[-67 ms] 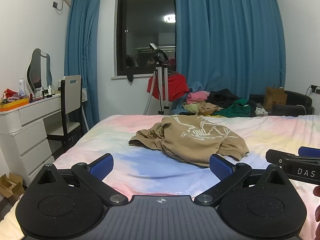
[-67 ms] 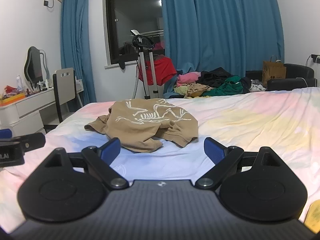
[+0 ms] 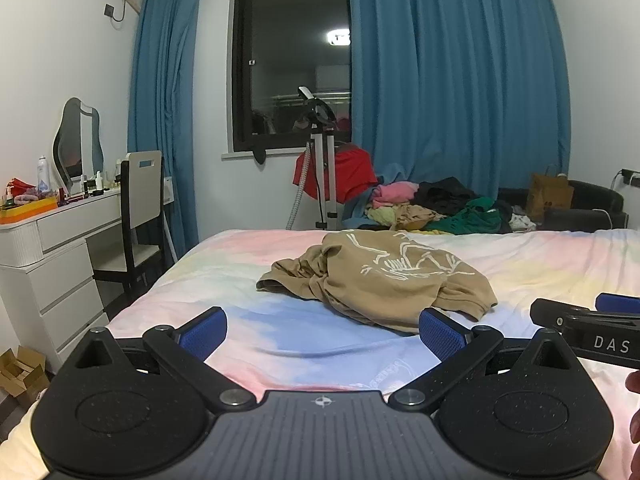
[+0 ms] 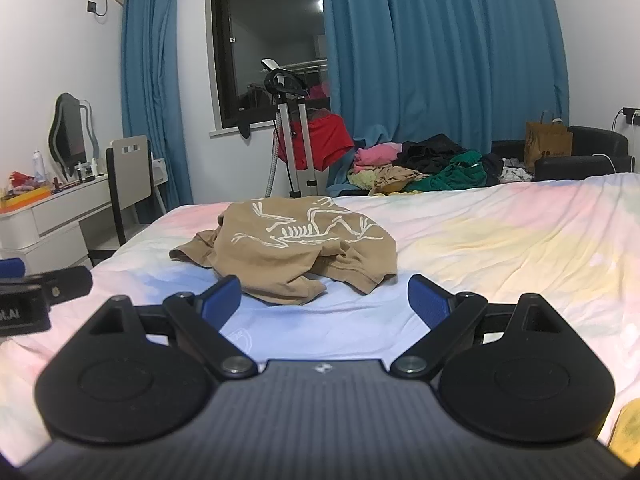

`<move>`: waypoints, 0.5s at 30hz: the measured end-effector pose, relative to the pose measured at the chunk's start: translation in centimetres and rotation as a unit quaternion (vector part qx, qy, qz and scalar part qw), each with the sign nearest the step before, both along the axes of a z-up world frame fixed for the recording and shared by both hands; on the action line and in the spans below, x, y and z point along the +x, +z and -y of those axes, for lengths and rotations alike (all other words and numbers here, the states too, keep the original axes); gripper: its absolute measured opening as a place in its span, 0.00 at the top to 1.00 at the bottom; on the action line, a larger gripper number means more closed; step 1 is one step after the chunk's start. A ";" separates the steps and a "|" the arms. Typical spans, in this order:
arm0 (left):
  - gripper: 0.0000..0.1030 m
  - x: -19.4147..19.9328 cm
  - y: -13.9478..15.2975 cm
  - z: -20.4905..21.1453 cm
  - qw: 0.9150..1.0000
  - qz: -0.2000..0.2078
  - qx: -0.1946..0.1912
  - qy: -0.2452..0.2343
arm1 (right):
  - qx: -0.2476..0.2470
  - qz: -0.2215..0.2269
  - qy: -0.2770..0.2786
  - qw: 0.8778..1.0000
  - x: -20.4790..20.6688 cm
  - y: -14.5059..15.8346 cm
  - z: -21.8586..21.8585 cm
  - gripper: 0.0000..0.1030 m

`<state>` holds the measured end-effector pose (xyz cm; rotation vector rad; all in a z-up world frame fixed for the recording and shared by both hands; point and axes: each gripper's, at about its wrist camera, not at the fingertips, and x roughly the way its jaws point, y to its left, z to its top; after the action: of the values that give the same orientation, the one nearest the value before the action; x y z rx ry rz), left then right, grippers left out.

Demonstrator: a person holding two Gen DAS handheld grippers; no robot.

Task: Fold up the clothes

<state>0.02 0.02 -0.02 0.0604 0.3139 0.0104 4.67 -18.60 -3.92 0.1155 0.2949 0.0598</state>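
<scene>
A crumpled tan T-shirt [image 3: 384,280] with a white skeleton print lies in a heap on the pastel bed sheet [image 3: 248,332]; it also shows in the right wrist view [image 4: 296,248]. My left gripper [image 3: 322,330] is open and empty, held above the sheet just in front of the shirt. My right gripper [image 4: 324,300] is open and empty, just short of the shirt's near edge. Each gripper's side shows in the other's view: the right one at the right edge [image 3: 592,332], the left one at the left edge [image 4: 36,292].
A pile of mixed clothes [image 3: 432,208] lies beyond the bed's far edge. A garment steamer stand [image 3: 320,160] with a red cloth stands by the window. A white dresser [image 3: 44,264] and a chair [image 3: 140,216] stand left of the bed. A black sofa [image 3: 584,208] holds a paper bag.
</scene>
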 end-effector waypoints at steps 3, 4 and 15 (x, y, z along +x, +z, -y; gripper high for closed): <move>0.00 0.0 0.0 0.0 1.000 -0.002 0.003 0.001 | 0.010 -0.010 0.001 1.000 0.0 0.0 -0.3 0.11; 0.00 0.0 0.0 0.0 1.000 -0.002 0.004 0.002 | 0.010 -0.010 0.002 1.000 0.0 0.1 -0.4 0.11; 0.00 0.0 -0.4 0.1 1.000 0.004 0.005 0.001 | 0.008 -0.006 -0.001 1.000 0.0 0.3 0.3 0.11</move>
<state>-0.02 -0.09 -0.38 0.0697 0.3062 0.0135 4.65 -18.91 -3.64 0.1313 0.3065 0.0593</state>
